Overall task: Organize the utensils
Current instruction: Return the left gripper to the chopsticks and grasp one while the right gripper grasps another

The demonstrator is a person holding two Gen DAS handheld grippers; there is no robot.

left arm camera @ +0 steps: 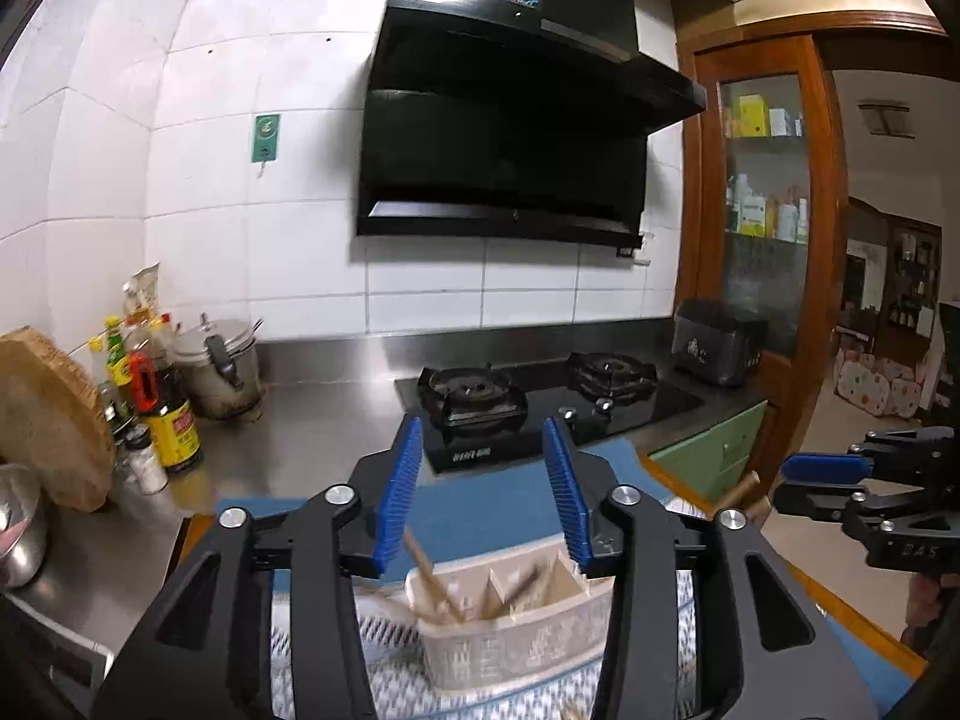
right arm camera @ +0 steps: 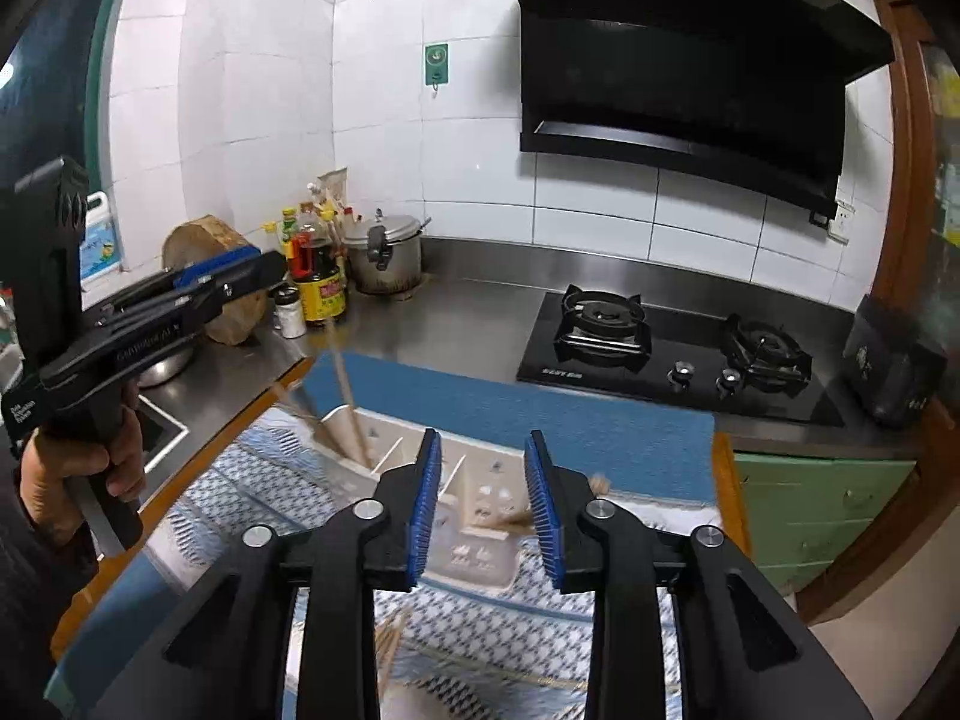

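Observation:
A beige divided utensil caddy stands on a patterned cloth over a blue mat. Wooden chopsticks lean in its left compartment, blurred. My left gripper hangs open above the caddy with nothing between its blue pads; in the right wrist view the left gripper shows side-on at the left, held by a hand. My right gripper is open over the caddy's middle. A blurred chopstick lies slanted beside its right finger, not pinched. Loose chopsticks lie on the cloth.
A steel counter carries a black gas hob, a pressure cooker, sauce bottles, a round wooden chopping board and a metal bowl. A range hood hangs above. Green drawers stand at the right.

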